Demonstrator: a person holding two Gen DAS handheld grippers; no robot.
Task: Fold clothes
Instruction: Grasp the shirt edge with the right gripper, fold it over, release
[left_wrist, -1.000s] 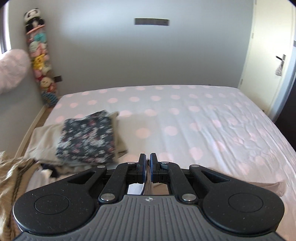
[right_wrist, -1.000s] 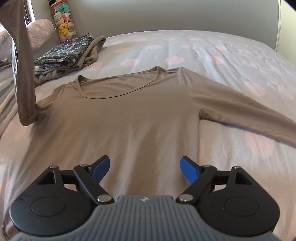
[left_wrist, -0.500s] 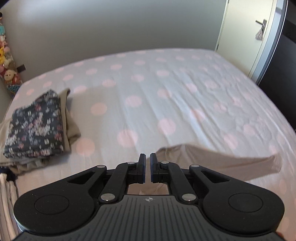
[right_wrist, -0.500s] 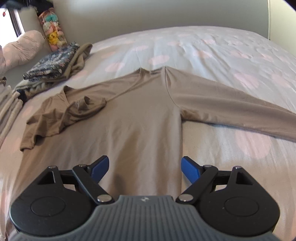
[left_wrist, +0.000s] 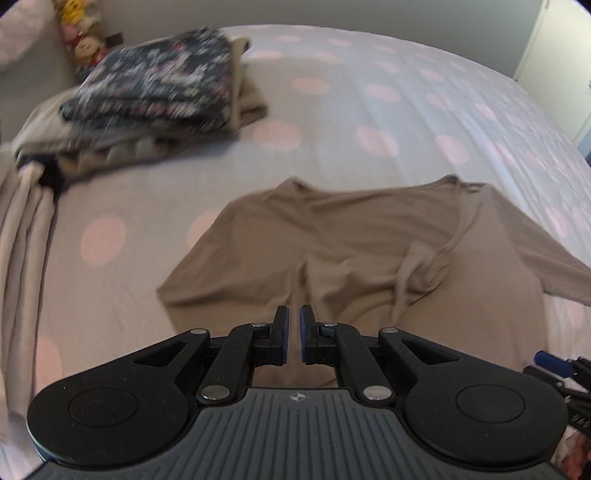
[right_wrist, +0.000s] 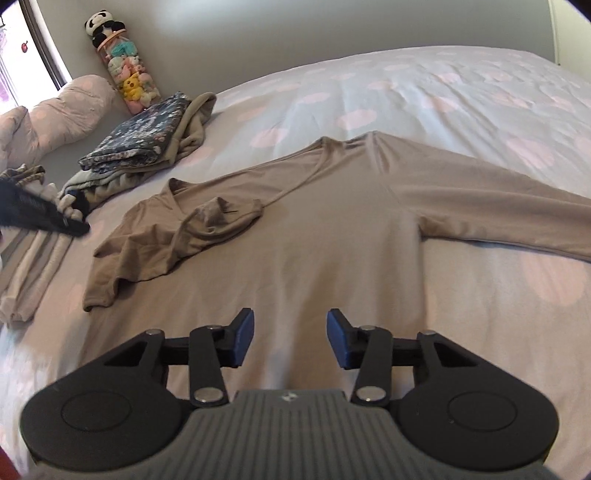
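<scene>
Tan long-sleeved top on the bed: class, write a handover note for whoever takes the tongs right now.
Left tongs: shut, empty, over the tan top.
Right tongs: closing, nothing between the pads yet, above the lower body.
Top lies flat on the dotted bed; left sleeve folded in and rumpled, right sleeve spread out.
Folded pile is at the far left.
Left: fold right sleeve, fold body, stack.

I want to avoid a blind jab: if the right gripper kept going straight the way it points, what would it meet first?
Most likely the tan long-sleeved shirt spread on the bed: the right gripper, jaws closing with nothing between them, points down at its body. Depth is unclear.
</scene>
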